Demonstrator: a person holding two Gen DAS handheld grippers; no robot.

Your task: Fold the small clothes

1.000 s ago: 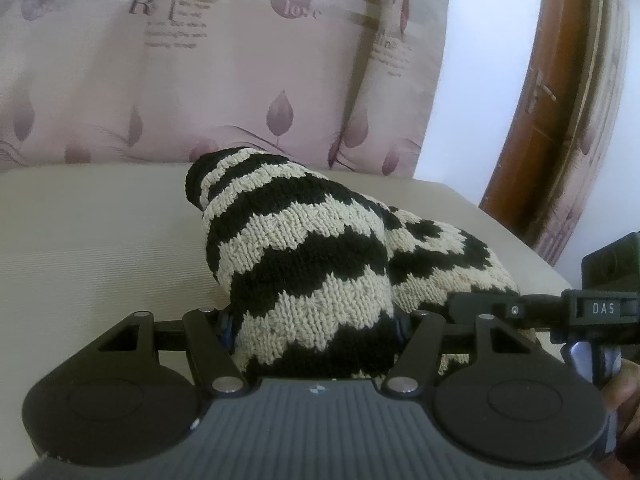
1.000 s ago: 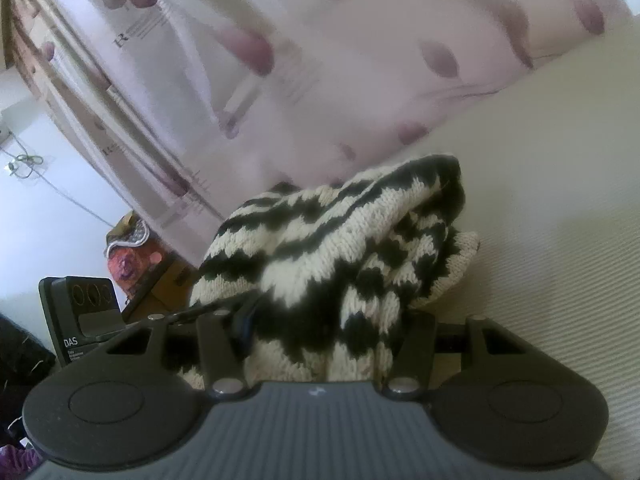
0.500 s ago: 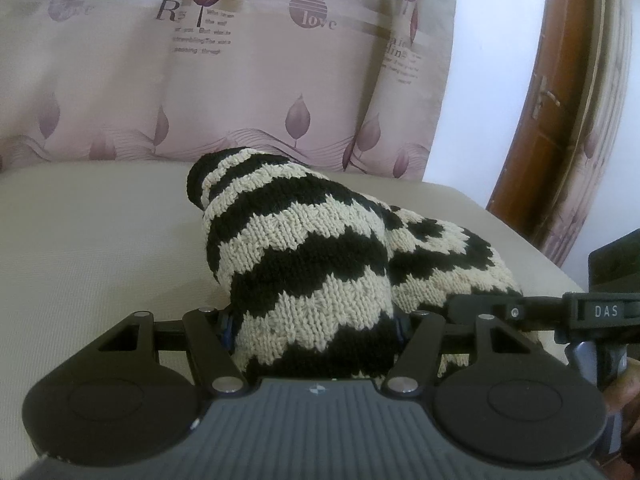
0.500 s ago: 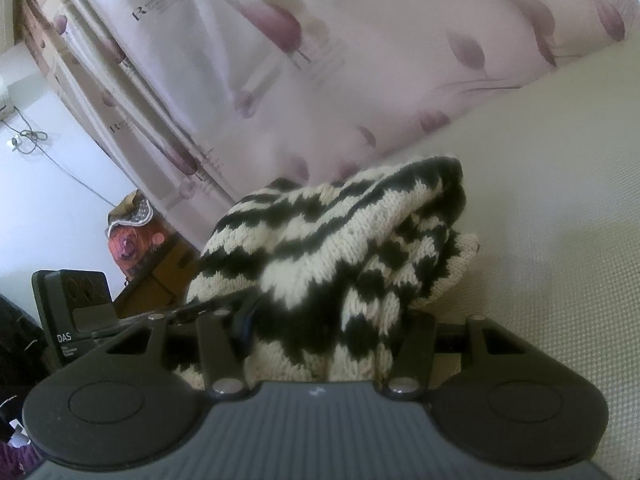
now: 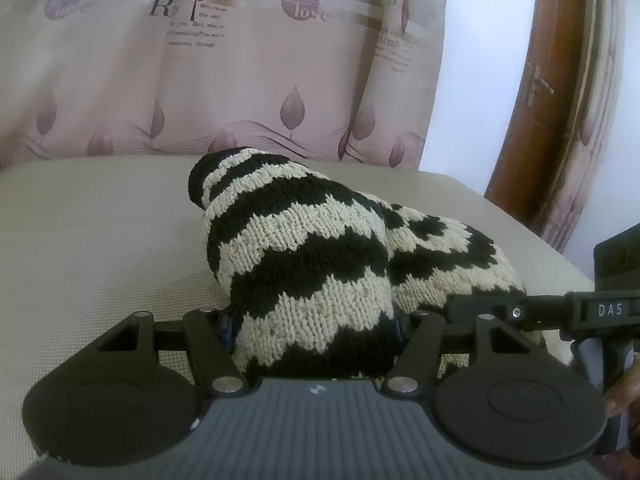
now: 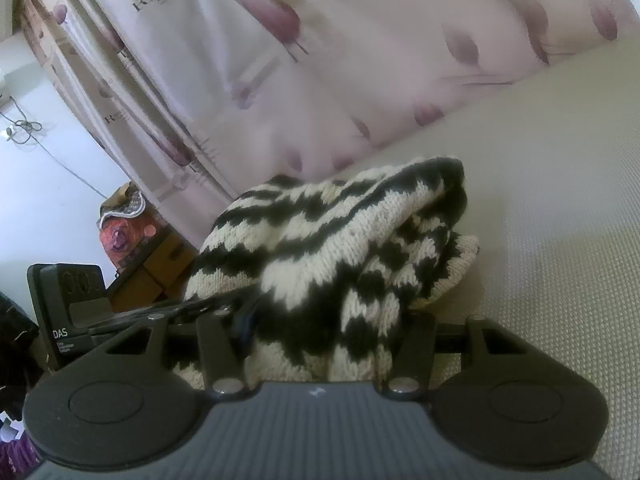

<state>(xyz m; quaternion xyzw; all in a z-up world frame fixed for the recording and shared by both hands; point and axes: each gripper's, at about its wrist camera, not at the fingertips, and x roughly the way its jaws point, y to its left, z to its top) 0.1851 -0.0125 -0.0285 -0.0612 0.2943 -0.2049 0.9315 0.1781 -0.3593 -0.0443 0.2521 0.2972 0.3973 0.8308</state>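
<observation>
A bunched black-and-cream knit garment (image 5: 304, 280) is shown on the beige surface (image 5: 92, 248), gripped between the left gripper (image 5: 314, 328)'s fingers. At right, another fold is pinched in the right gripper (image 6: 320, 332). The thick, soft, stretchy knit is judged light and best taken at edges.

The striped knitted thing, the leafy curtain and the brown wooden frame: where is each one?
knitted garment (image 5: 304, 280): left wrist view, on its front bulge.
curtain (image 5: 248, 80): left wrist view, on the middle panel.
wooden frame (image 5: 532, 100): left wrist view, on its curved edge.
</observation>
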